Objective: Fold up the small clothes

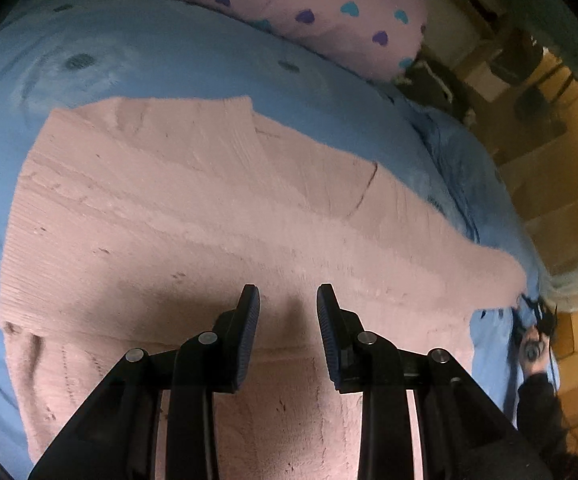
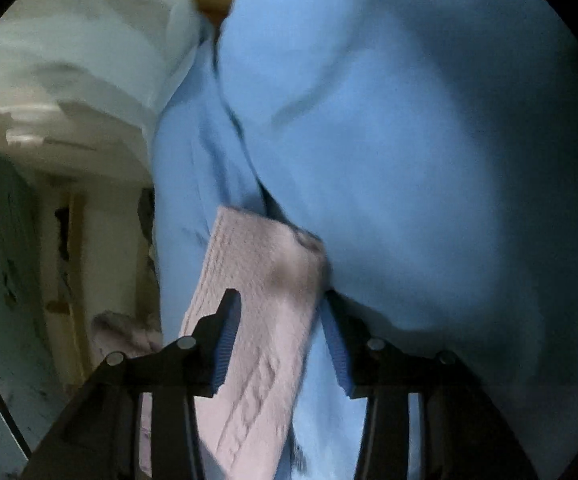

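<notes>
The left gripper [image 1: 288, 300] hovers over the pink knitted sweater [image 1: 193, 208], jaws slightly apart, holding nothing. The sweater lies flat on the blue bed cover [image 1: 129, 52] — ribbed, with cable pattern. The right gripper [image 2: 279, 312] stands partly open around the sweater's sleeve [image 2: 257, 300]; pads not pressing.

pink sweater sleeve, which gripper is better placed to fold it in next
Right, probably. The right gripper already has the sleeve end of the pink sweater between its open jaws at the edge of the blue bedding. The left gripper hovers over the sweater's body with nothing between its fingers.
</notes>
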